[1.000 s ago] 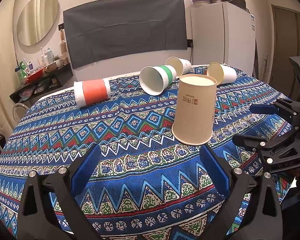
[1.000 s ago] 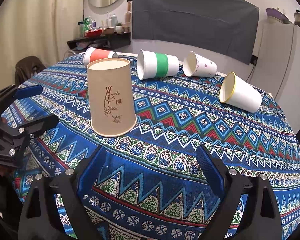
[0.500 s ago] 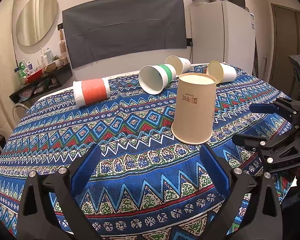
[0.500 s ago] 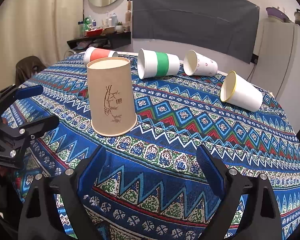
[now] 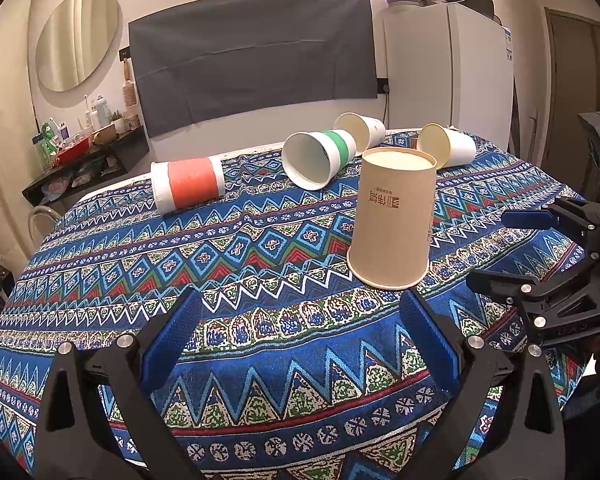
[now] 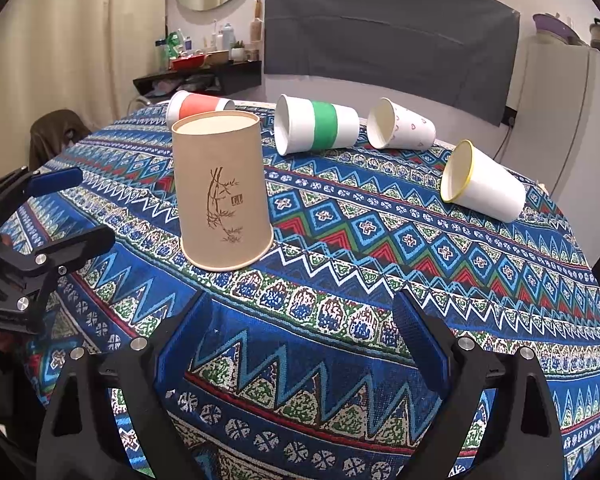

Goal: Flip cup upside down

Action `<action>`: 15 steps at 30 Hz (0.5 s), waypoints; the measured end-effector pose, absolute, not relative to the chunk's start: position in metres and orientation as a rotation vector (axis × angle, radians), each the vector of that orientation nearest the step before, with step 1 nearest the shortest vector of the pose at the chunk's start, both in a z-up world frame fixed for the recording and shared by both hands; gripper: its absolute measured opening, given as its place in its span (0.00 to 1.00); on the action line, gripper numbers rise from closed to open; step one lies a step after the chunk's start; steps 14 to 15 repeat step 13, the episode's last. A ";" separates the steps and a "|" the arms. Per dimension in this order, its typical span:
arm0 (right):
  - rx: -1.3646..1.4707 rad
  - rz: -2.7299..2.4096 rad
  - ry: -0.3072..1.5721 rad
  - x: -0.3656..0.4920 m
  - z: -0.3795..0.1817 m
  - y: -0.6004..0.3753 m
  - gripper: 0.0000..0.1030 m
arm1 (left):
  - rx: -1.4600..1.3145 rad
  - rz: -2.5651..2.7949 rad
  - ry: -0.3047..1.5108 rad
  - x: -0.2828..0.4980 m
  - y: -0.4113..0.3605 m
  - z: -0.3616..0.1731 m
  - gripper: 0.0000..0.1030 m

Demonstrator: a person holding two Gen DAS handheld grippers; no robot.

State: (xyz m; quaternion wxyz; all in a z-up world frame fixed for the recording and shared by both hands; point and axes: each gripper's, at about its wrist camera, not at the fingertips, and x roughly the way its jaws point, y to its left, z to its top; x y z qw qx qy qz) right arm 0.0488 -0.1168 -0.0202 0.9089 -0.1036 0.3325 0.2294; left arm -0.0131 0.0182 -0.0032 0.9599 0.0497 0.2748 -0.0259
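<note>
Left gripper [image 5: 300,340] and right gripper [image 6: 304,336]: both agape, empty, clear of brown cup [image 5: 392,216] already mouth-down on tablecloth [image 5: 260,352]; advise withdrawing without nudging it

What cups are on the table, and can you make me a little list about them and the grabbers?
brown cup: standing upside down, rim on the tablecloth
orange-band cup: lying on its side
green-band cup: lying on its side
heart-print cup: lying on its side
yellow-rim cup: lying on its side
left gripper: open, holding nothing
right gripper: open, holding nothing
flip: looks done for the brown cup
</note>
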 end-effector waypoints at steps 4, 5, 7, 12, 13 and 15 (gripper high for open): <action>-0.209 0.473 0.689 0.050 -0.020 -0.117 0.85 | 0.099 -0.051 0.560 -0.013 0.019 -0.003 0.94; -0.209 0.473 0.689 0.050 -0.020 -0.118 0.85 | 0.097 -0.049 0.563 -0.013 0.019 -0.003 0.94; -0.210 0.473 0.689 0.049 -0.020 -0.118 0.85 | 0.092 -0.044 0.570 -0.012 0.021 -0.003 0.94; -0.212 0.471 0.684 0.049 -0.020 -0.118 0.85 | 0.083 -0.035 0.571 -0.010 0.024 -0.003 0.94; -0.211 0.471 0.684 0.049 -0.020 -0.118 0.86 | 0.082 -0.034 0.571 -0.010 0.024 -0.003 0.94; -0.211 0.471 0.684 0.049 -0.020 -0.118 0.86 | 0.082 -0.034 0.571 -0.010 0.024 -0.003 0.94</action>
